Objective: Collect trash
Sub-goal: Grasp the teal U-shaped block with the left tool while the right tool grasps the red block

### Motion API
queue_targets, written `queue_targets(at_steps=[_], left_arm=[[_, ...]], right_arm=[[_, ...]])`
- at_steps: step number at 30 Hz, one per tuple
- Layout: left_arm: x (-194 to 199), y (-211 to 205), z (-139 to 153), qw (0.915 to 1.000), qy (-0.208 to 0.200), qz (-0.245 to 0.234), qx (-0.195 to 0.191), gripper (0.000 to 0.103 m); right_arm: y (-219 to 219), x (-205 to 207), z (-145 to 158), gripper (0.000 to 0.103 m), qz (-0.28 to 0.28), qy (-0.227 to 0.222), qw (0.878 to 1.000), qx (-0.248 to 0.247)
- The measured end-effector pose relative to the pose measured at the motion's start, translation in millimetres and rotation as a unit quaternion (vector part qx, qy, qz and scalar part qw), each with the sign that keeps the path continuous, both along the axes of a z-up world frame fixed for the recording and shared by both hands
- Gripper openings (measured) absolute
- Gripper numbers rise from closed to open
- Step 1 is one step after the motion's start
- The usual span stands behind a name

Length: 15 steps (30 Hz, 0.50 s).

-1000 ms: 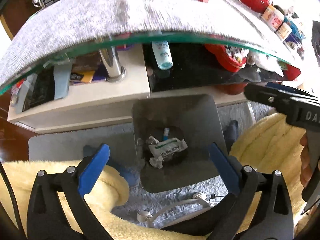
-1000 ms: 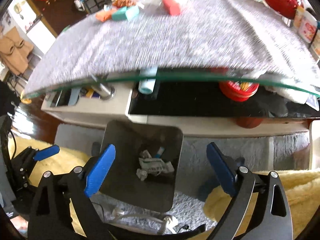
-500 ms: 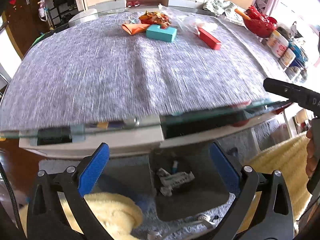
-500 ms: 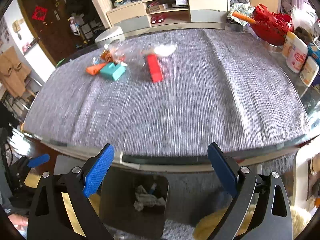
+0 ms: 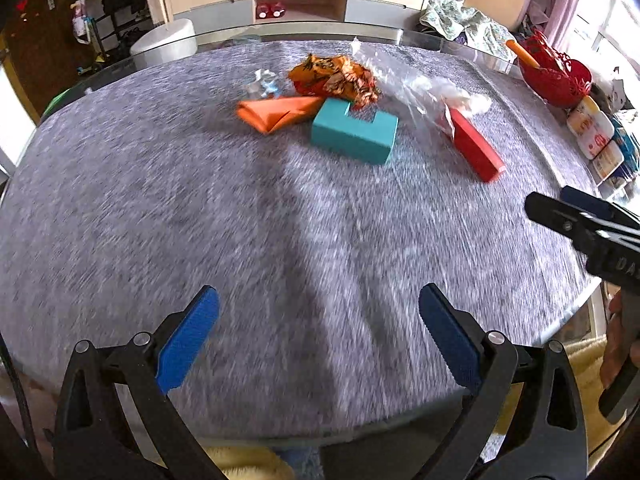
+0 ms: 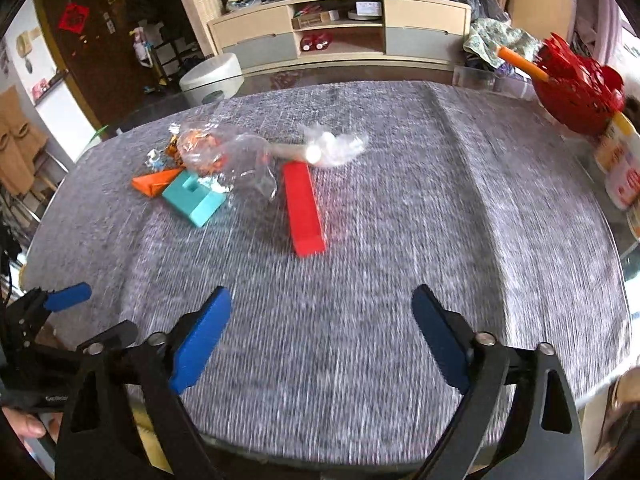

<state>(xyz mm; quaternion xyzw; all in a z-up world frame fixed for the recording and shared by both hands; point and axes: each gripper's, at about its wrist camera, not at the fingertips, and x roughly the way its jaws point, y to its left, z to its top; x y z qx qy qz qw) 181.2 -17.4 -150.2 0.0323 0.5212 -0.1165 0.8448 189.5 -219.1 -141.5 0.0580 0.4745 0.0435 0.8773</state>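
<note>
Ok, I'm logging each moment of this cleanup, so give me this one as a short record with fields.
surface: round table under a grey cloth
left gripper: open, empty
right gripper: open, empty
trash: clear plastic bag, crumpled orange wrapper, small crumpled foil scrap
other items: teal block, red block, folded orange paper
table edge: red basket

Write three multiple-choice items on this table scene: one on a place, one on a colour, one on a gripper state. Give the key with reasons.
1. Where does the clear plastic bag lie? A) between the teal block and the red block B) on the cabinet C) in the red basket
2. What colour is the folded paper? A) green B) orange C) white
3. How does the left gripper stand? A) shut on a wrapper B) open, holding nothing C) shut on the bag

Key: A, it spreads between both blocks; B, plainly orange beside the teal block; B, blue pads stand apart over bare cloth.
</note>
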Motion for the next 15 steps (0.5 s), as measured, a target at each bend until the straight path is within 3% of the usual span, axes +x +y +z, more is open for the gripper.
queue_targets(at_steps=[5,10,15], left_arm=[[25,-14,-5,0.9998,-0.004,-0.021,0.001,0.086],[48,-20,-10,0.9994,-0.007,-0.032,0.007,0.080],[70,-30,-10,0.9991,-0.014,-0.038,0.010,0.079]], right_arm=[[0,21,-10,0.063,0.001,0.012,1.000,0.002],[-1,35,-19,0.055,0.004,0.021,1.000,0.004],[-1,44,-20,0.053,0.007,0.018,1.000,0.005]])
